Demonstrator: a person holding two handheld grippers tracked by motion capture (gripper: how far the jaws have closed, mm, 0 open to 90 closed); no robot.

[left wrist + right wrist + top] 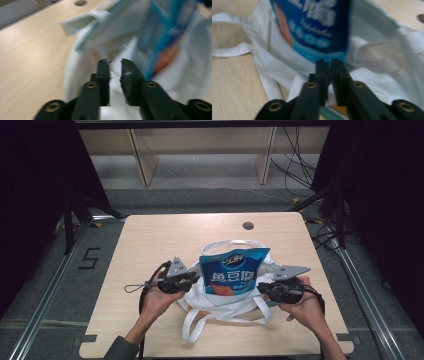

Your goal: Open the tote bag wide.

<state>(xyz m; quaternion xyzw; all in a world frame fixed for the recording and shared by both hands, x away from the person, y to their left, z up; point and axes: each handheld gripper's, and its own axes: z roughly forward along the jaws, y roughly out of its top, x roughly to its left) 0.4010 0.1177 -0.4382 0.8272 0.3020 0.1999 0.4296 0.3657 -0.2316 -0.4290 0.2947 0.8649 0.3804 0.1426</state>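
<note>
A blue snack bag [232,270] stands upright over a white cloth tote bag [220,307] spread on the wooden table [150,240]. My left gripper [194,281] is at the snack bag's left edge. In the left gripper view its jaws [115,61] stand a narrow gap apart with white tote cloth [110,32] in the gap, and the blurred snack bag [160,37] is to their right. My right gripper [261,287] is at the bag's lower right. In the right gripper view it [327,60] is pinched shut on the snack bag's [312,25] bottom edge, above the tote [382,75].
The tote's long white handles [200,325] loop toward the table's near edge. A round cable hole [248,225] sits near the far edge. Bare wood lies to the left and at the back. Metal rails [50,290] flank the table, and shelving and cables stand behind it.
</note>
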